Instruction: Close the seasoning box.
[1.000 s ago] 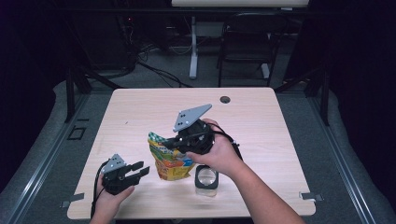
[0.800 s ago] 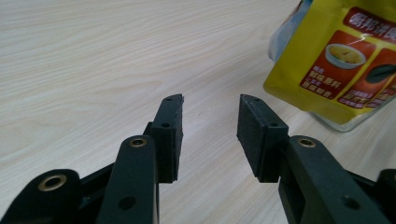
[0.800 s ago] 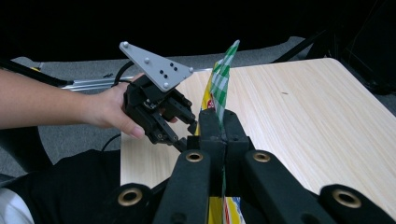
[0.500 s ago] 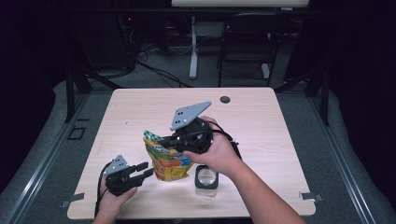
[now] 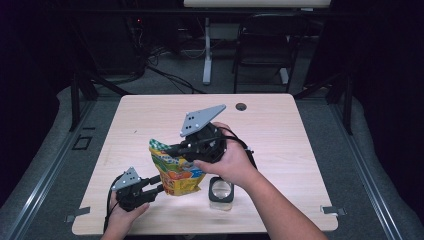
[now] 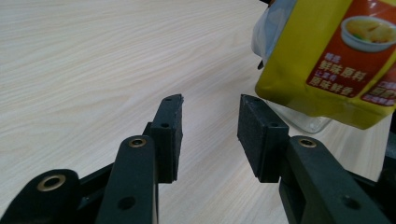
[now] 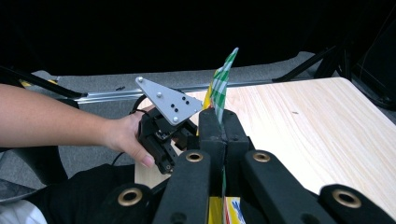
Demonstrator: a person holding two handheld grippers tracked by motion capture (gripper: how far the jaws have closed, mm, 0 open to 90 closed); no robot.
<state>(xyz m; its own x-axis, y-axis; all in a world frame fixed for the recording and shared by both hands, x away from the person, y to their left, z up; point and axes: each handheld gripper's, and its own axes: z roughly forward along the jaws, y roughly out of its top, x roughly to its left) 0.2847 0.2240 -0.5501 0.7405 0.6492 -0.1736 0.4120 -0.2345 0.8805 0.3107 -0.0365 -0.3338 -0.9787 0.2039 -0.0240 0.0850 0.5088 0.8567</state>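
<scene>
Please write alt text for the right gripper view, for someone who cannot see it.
The right gripper has its black fingers shut on the top edge of a snack bag, whose green-checked corner sticks up above them. Beyond, a hand holds the left gripper at the near edge of a pale wooden table.

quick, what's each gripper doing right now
left gripper: open, holding nothing, beside the snack bag
right gripper: shut on the snack bag's top edge

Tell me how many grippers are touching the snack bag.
1. The right gripper pinches the snack bag at its top edge; the left gripper sits open beside its lower corner, apart from it.
</scene>
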